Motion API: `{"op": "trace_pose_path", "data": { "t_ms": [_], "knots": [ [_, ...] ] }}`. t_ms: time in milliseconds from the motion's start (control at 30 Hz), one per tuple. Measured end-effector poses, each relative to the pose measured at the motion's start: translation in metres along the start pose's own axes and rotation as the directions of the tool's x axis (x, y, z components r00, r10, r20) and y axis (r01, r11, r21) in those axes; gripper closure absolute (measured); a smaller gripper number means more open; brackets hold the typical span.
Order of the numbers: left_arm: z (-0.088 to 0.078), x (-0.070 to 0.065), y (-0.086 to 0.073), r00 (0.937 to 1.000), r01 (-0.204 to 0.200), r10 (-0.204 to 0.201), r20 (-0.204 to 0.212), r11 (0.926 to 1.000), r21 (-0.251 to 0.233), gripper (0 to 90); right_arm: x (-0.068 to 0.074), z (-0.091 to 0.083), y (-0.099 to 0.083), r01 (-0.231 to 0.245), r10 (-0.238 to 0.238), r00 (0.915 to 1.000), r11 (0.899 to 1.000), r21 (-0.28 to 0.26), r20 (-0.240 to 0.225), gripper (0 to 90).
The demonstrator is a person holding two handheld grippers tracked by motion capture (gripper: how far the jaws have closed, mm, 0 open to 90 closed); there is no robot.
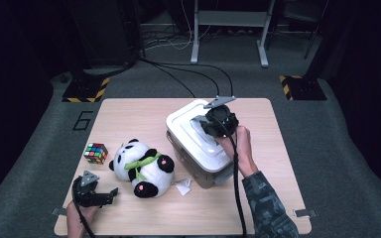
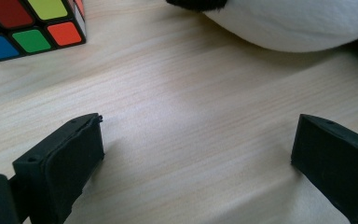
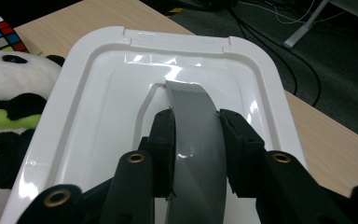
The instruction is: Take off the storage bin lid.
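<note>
grey plastic fills the grip of our right tool (image 3: 196, 140): its two black jaws are clenched on the arched grey handle (image 3: 193, 116) of the white lid (image 1: 191, 124), one pad on each side of the strip. that lid sits on a clear storage box (image 1: 201, 171) on the right half of the pale wood worktop (image 1: 144, 111), nearer the far edge than the near one, and our right hand (image 1: 240, 146) comes at it from the near right side. in the right gripper view the lid's glossy rim (image 3: 261, 60) runs round the handle.

our left tool (image 1: 99, 196) lies close to the near left corner of the worktop, its jaws released and standing wide apart over bare wood, nothing between them. just beyond it lies a plush panda (image 1: 144, 168) with a green scarf, between the left tool and the box, a small white tag (image 1: 182, 187) beside it. a colour cube (image 1: 95, 153) stands near the left edge, just beside the panda's head.
</note>
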State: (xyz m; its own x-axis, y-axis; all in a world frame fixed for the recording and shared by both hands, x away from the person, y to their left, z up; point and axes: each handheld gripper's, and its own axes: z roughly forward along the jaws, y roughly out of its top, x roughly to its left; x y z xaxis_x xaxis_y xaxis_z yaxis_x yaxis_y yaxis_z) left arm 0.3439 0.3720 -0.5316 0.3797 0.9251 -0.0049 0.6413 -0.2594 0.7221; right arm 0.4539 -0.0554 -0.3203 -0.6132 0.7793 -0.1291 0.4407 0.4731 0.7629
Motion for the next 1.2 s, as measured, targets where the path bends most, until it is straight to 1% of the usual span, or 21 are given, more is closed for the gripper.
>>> {"op": "trace_pose_path", "data": {
  "t_ms": [33,67,100,233,333,400,533,567,633,900,933,967,1067,1200],
  "knots": [
    [0.001,0.0,0.0,1.0,0.002,-0.002,-0.002,1.0,-0.004,1.8,-0.001,-0.001,0.0,0.002,-0.002,1.0,1.0,-0.004,0.001,66.5],
    [0.0,0.0,0.001,1.0,-0.001,0.001,0.0,1.0,0.005,1.9,-0.003,-0.002,0.001,0.001,-0.001,1.0,1.0,-0.007,0.004,66.5],
    [0.001,-0.001,0.001,1.0,0.001,-0.001,-0.005,1.0,-0.005,1.8,-0.004,-0.003,0.001,-0.001,0.001,1.0,1.0,-0.009,0.004,66.4],
    [0.001,-0.001,0.001,1.0,0.001,-0.001,-0.007,1.0,-0.003,1.9,-0.011,-0.009,0.001,-0.022,0.022,0.9997,0.999,-0.033,0.011,66.5],
    [0.002,-0.001,0.002,1.0,-0.001,0.001,-0.006,1.0,-0.001,1.9,-0.015,-0.011,0.001,-0.021,0.021,0.9996,0.999,-0.035,0.017,66.5],
    [0.002,-0.001,0.002,1.0,0.0,0.0,-0.004,1.0,-0.001,1.9,-0.019,-0.014,0.002,-0.036,0.037,0.9992,0.999,-0.041,0.018,66.5],
    [0.002,-0.001,0.002,1.0,0.001,-0.001,-0.005,1.0,-0.001,1.9,-0.024,-0.02,0.003,-0.038,0.04,0.9986,0.998,-0.049,0.035,66.5],
    [0.002,-0.001,0.002,1.0,0.005,-0.005,-0.006,1.0,-0.004,1.9,-0.025,-0.022,0.003,-0.045,0.047,0.9982,0.998,-0.05,0.038,66.5],
    [0.002,-0.001,0.002,1.0,0.004,-0.004,-0.006,1.0,-0.003,1.9,-0.028,-0.026,0.002,-0.038,0.041,0.9981,0.998,-0.059,0.047,66.5],
    [0.002,-0.001,0.002,1.0,0.003,-0.003,-0.007,1.0,-0.003,2.0,-0.038,-0.034,0.0,-0.057,0.061,0.9955,0.997,-0.057,0.072,66.5],
    [0.002,-0.001,0.002,1.0,0.003,-0.003,-0.007,1.0,-0.003,2.0,-0.04,-0.035,-0.001,-0.056,0.06,0.9954,0.997,-0.062,0.075,66.5],
    [0.002,-0.001,0.002,1.0,0.003,-0.003,-0.007,1.0,-0.003,2.0,-0.042,-0.036,-0.002,-0.069,0.074,0.9943,0.996,-0.061,0.078,66.5],
    [0.001,-0.001,0.002,1.0,0.002,-0.002,-0.008,1.0,0.002,2.0,-0.049,-0.037,-0.004,-0.069,0.075,0.9934,0.996,-0.063,0.087,66.5],
    [0.002,-0.001,0.002,1.0,0.003,-0.003,-0.007,1.0,-0.003,2.0,-0.056,-0.039,-0.008,-0.083,0.089,0.9909,0.995,-0.063,0.101,66.5]
  ]
}}
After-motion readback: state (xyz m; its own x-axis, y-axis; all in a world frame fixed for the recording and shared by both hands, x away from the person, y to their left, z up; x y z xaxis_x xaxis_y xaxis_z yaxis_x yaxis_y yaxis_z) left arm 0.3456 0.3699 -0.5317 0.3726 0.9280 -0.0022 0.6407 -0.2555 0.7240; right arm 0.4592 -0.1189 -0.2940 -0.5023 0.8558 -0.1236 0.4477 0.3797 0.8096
